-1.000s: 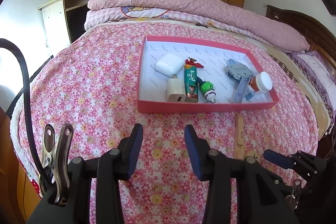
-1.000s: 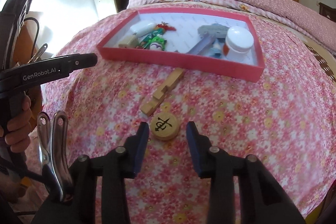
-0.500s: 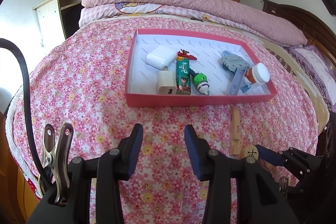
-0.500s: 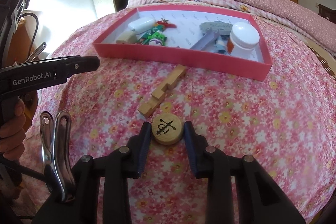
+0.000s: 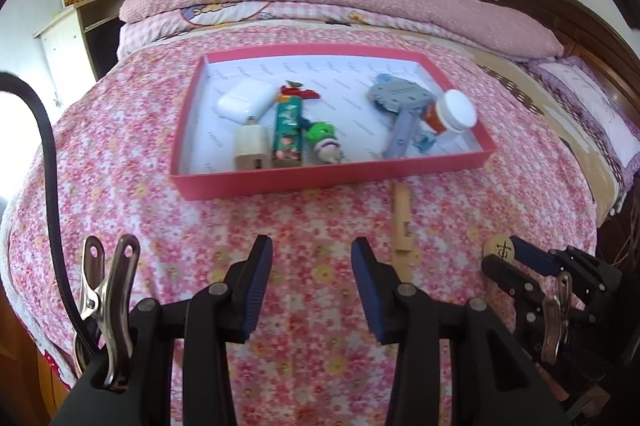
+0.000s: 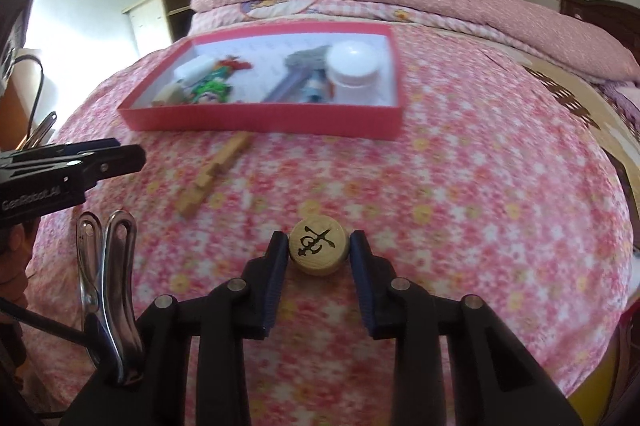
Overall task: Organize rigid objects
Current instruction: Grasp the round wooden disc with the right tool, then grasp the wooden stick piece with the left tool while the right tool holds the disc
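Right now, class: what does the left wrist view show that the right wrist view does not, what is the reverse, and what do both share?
Only the left wrist view shows the left gripper head-on, open and empty. Only the right wrist view shows the right gripper head-on, closed on the wooden disc, and the disc's full black symbol. Both show the red tray of small items, the wooden stick and the floral bedspread.

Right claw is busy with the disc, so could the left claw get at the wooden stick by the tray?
Probably yes: the left claw is open and holds nothing, and the wooden stick lies uncovered on the bedspread just ahead to its right.
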Motion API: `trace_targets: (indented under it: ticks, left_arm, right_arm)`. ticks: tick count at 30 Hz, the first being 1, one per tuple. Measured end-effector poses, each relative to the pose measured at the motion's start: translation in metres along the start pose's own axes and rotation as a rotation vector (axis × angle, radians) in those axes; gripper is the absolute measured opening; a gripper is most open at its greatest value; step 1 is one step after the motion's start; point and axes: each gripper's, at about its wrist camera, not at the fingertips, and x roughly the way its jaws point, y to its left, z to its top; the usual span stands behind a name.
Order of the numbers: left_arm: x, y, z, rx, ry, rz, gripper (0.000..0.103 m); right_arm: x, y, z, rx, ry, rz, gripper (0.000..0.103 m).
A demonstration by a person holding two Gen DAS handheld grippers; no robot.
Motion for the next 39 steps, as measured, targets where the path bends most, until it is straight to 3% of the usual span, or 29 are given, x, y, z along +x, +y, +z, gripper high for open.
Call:
trace_targets:
  ticks: [4, 8, 18, 24, 28, 39]
  left_arm:
    - [0.006, -0.015, 0.000, 0.028, 0.017, -0.021, 0.043]
    - [0.014, -0.031, 0.000, 0.049, 0.037, -0.054, 0.043]
    - [0.045, -0.057, -0.001, 0.121, 0.060, 0.025, 0.042]
    - [0.043, -0.063, -0.005, 0.166, 0.030, 0.020, 0.020]
    - [0.040, -0.062, -0.008, 0.161, 0.027, -0.008, 0.011]
    - [0.008, -0.027, -0.005, 0.056, -0.031, -0.019, 0.011]
  right_arm:
    - [0.001, -0.014, -0.003, 0.026, 0.002, -0.037, 0.033]
    - [0.002, -0.024, -0.006, 0.048, -0.003, -0.013, 0.033]
    - [0.000, -0.029, -0.012, 0.073, -0.030, 0.020, 0.033]
    - [-0.001, -0.028, -0.014, 0.074, -0.039, 0.022, 0.033]
    - [-0.001, -0.028, -0.014, 0.070, -0.041, 0.018, 0.033]
    - [0.001, -0.021, -0.009, 0.063, -0.023, -0.026, 0.033]
